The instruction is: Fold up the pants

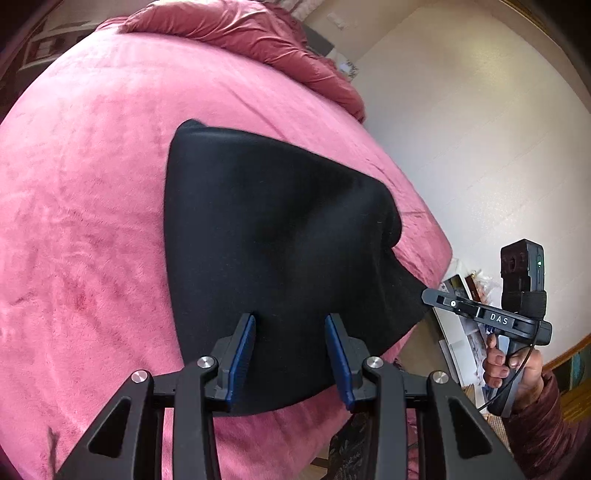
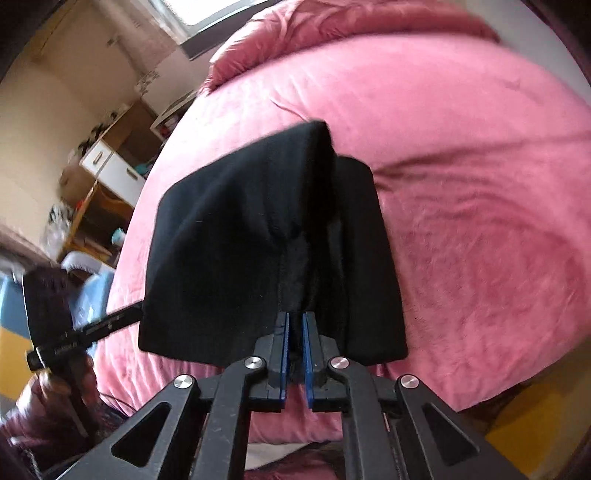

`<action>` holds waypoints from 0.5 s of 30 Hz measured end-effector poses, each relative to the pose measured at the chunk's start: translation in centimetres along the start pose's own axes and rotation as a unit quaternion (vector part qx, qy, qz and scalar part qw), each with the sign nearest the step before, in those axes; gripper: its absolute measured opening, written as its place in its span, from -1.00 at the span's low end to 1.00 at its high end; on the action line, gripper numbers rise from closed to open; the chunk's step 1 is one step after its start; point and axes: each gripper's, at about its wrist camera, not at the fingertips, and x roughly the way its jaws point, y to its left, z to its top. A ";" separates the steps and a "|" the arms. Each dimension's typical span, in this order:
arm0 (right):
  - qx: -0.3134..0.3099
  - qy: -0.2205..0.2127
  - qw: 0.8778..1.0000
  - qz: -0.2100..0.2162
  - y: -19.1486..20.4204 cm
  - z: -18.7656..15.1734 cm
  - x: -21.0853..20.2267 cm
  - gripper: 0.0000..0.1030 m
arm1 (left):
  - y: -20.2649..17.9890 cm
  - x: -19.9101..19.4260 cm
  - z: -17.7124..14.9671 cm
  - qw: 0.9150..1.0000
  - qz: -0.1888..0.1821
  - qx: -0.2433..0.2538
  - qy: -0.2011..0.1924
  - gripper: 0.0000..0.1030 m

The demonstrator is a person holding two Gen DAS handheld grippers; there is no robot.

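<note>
The right tongs [image 2: 294, 334], nearest the lens, are clamped on an edge of the black pants [image 2: 273, 236], lifting it off the pink bed [image 2: 480, 184]. The left tongs [image 1: 290, 325] stand open over the pants [image 1: 273, 236], which already look folded into a compact stack; one more fold seems left. Nothing blocks it; a crumpled quilt [image 1: 236, 33] lies well apart.
</note>
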 end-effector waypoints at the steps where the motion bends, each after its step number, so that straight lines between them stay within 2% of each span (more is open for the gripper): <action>1: -0.006 0.005 1.000 -0.004 0.1 -0.4 -0.2 -0.89 | -0.2 0.0 -0.1 1.000 0.000 0.007 0.002 -0.25; 3: -0.010 0.020 1.000 -0.020 -0.3 -1.3 0.3 -0.93 | -0.6 0.2 -0.3 1.000 0.004 0.023 0.009 -0.25; 5: 0.016 0.040 0.999 -0.027 -1.8 -2.0 1.9 -0.93 | -0.7 0.6 -0.5 0.999 0.009 0.028 0.019 -0.25; 9: 0.026 0.044 0.998 -0.024 -2.2 -2.4 2.5 -0.93 | -1.3 0.9 -0.6 0.998 0.020 0.044 0.026 -0.25; 12: 0.020 0.043 0.999 -0.007 -2.0 -1.8 1.9 -0.84 | -1.5 0.8 -0.4 0.998 0.022 0.054 0.022 -0.25; 13: 0.019 0.028 0.999 -0.008 -2.0 -1.2 1.2 -0.64 | -1.5 0.9 -0.4 0.998 0.023 0.055 0.022 -0.25; 14: 0.020 0.013 1.000 -0.007 -2.0 -0.8 0.8 -0.20 | -1.5 1.1 -0.4 0.998 0.024 0.056 0.023 -0.25; 15: 0.026 -0.005 1.000 0.000 -2.0 -0.1 0.3 0.05 | -1.6 1.2 -0.4 0.998 0.026 0.056 0.023 -0.25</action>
